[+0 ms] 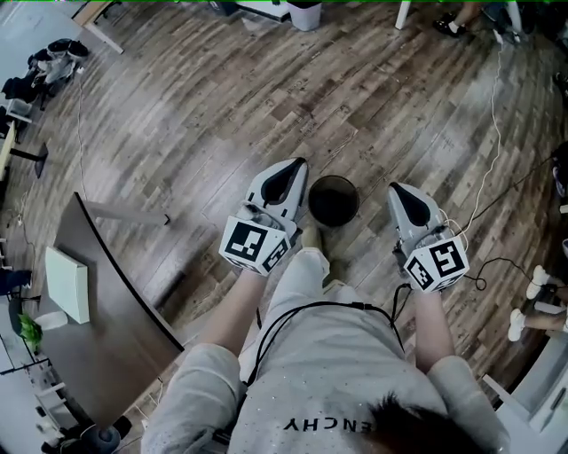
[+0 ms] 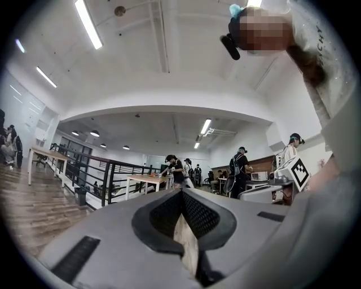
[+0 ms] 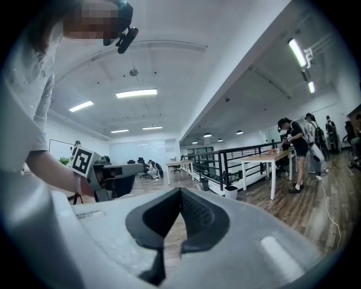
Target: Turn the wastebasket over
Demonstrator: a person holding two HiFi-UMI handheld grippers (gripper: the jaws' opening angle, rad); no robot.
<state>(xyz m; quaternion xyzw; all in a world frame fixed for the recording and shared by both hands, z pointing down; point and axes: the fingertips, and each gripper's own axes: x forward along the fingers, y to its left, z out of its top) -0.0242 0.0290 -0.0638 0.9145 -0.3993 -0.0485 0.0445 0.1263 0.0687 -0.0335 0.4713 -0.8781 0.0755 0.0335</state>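
Note:
The black round wastebasket [image 1: 333, 200] stands on the wood floor in the head view, its open mouth facing up, just ahead of the person's feet. My left gripper [image 1: 296, 167] hangs above the floor at the basket's left, jaws shut with nothing in them. At the basket's right is my right gripper [image 1: 397, 190], also shut and empty. Neither touches the basket. Both grippers point roughly level across the room: the left gripper view shows closed jaws [image 2: 181, 193] against a distant office, and so does the right gripper view [image 3: 179, 192]. The basket is in neither gripper view.
A dark curved table [image 1: 106, 337] with a white box [image 1: 67, 284] lies at the lower left. A white cable [image 1: 497, 168] trails over the floor at the right. A white bin [image 1: 304, 13] stands far ahead. People, desks and a black railing [image 2: 107, 178] fill the distance.

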